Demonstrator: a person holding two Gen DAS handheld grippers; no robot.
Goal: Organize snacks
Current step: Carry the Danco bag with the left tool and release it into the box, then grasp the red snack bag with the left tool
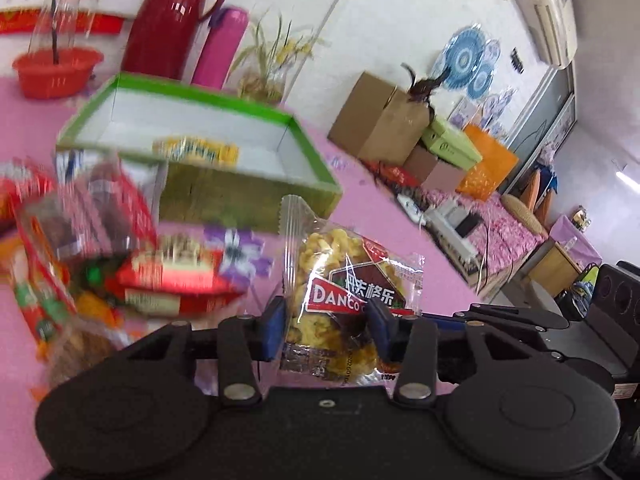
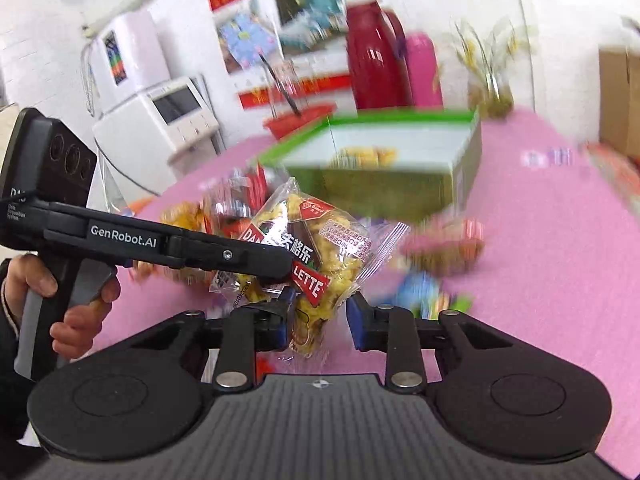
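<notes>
A clear packet of yellow snacks (image 1: 340,264) with a red and brown label hangs above the pink table. My left gripper (image 1: 326,328) is shut on its lower part, both blue pads pressed into the plastic. In the right wrist view the same packet (image 2: 340,256) sits between the pads of my right gripper (image 2: 320,320), which is shut on its bottom end. There the left gripper (image 2: 280,268) reaches in from the left across the packet. The right gripper (image 1: 500,316) shows at the right edge of the left wrist view. Behind stands an open green box (image 1: 224,98) (image 2: 400,116) holding one yellow packet (image 1: 196,150).
Several loose snack packets (image 1: 120,264) (image 2: 444,248) lie on the pink tablecloth (image 2: 540,280) in front of the box. A red thermos (image 1: 172,16), pink flask (image 1: 220,48) and red basket (image 1: 56,68) stand behind it. Cardboard boxes (image 1: 380,120) stand past the table's far edge. A hand (image 2: 76,312) grips the left handle.
</notes>
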